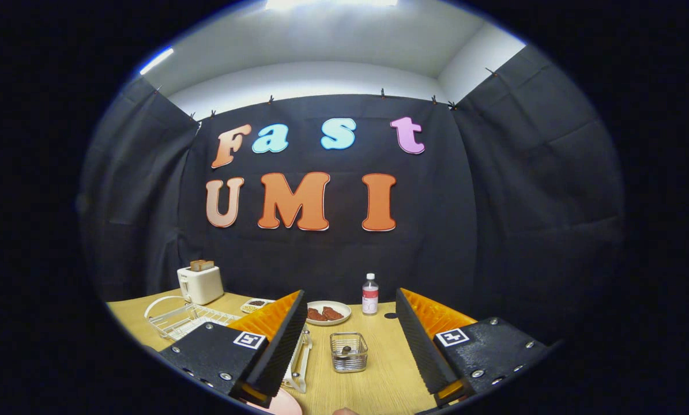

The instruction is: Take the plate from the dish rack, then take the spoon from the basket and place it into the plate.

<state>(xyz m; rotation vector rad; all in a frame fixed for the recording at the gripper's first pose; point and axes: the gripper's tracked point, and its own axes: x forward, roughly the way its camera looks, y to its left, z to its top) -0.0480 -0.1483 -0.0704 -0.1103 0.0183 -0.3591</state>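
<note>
My gripper (pixel 350 300) is open and holds nothing; it hovers above the wooden table (pixel 379 380). Between the fingers, a little ahead and below, stands a small wire basket (pixel 349 351) with a dark spoon end (pixel 346 349) showing inside it. A white wire dish rack (pixel 185 320) lies to the left, beyond the left finger, which hides part of it. The rim of a pink plate (pixel 282 404) peeks out under the base of the left finger, close to me.
A white toaster (pixel 200 283) with bread stands behind the rack. Beyond the basket are a plate of brown food (pixel 328 313), a small dish (pixel 256 304) and a clear bottle (pixel 370 294). A white frame (pixel 299 360) lies beside the left finger.
</note>
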